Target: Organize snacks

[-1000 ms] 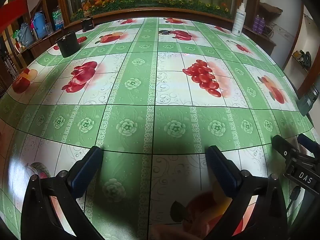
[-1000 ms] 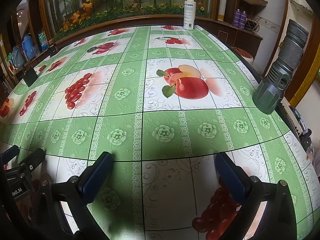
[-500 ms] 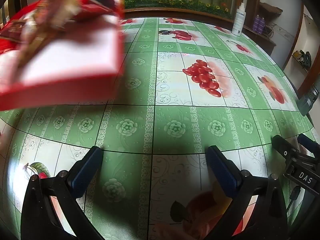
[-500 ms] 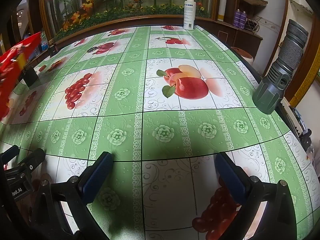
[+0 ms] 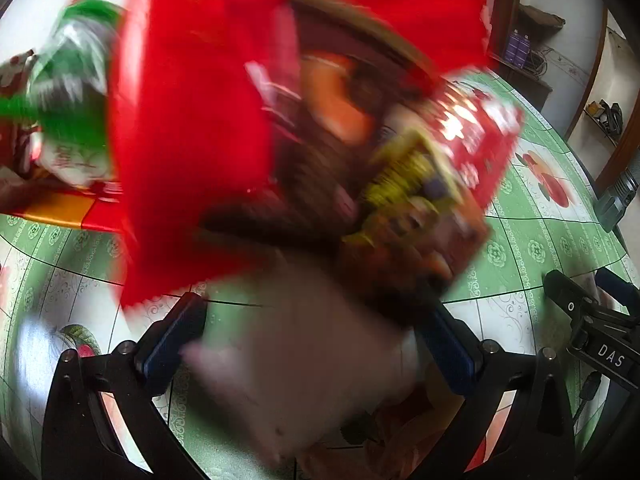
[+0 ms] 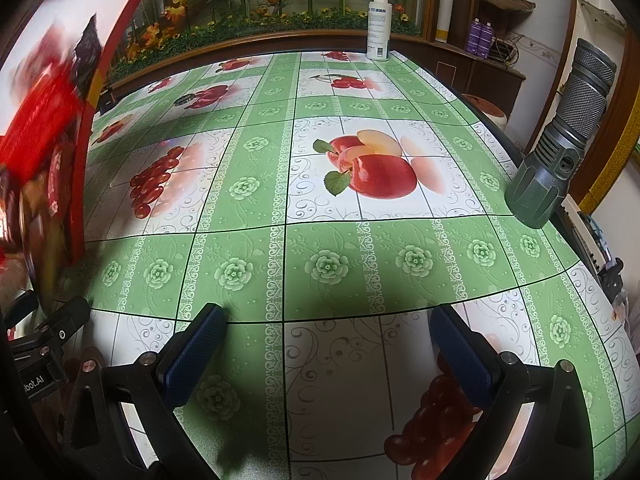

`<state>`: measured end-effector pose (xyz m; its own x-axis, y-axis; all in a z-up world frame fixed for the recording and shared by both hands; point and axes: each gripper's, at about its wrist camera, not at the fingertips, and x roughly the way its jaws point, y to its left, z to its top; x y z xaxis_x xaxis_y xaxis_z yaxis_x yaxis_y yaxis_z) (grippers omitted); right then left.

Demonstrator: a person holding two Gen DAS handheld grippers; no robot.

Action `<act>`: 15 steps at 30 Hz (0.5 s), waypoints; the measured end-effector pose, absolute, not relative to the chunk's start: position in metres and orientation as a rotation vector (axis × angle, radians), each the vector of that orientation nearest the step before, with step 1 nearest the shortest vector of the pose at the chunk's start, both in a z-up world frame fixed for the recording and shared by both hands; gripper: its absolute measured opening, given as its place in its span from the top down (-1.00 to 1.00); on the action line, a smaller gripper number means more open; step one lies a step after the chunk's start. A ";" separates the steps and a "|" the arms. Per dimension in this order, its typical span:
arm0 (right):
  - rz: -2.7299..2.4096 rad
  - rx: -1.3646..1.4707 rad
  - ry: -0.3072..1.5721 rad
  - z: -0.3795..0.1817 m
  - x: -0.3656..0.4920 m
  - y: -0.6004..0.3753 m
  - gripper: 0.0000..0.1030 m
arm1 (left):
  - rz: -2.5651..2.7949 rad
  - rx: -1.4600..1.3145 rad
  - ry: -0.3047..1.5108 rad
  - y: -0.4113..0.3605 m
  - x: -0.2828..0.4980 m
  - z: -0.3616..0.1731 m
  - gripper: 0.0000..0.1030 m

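Red blur across most of left wrist view: snack packets [image 5: 304, 128], smeared by motion, red wrappers with brown and yellow print, one green-and-white packet further left. Positioned above and just ahead of left gripper [image 5: 316, 340]; fingers spread wide, holding nothing. Contact with tablecloth [image 5: 532, 240] not resolvable. Risk: packets sliding off the edge or landing between the fingers.

Right wrist view: same packets and a red box [image 6: 52, 132] at far left of tablecloth. Right gripper [image 6: 328, 348] wide, empty. Risk: flashlight [image 6: 560, 148] knocked during a reach.

Left gripper [image 5: 316, 328] and right gripper [image 6: 328, 332] hover low, fingers spread wide.
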<state>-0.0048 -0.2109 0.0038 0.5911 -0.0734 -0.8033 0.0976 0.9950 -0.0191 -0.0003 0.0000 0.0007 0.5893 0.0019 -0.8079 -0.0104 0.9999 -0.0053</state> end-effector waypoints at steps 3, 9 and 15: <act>-0.099 0.028 0.933 0.004 -0.005 -0.211 -1.00 | 0.007 -0.009 0.941 0.000 0.000 0.001 -1.00; -0.099 0.028 0.933 0.004 -0.005 -0.211 -1.00 | 0.006 -0.010 0.941 0.003 -0.001 0.000 -1.00; -0.099 0.028 0.933 0.004 -0.005 -0.211 -1.00 | 0.006 -0.009 0.941 0.010 -0.007 0.001 -1.00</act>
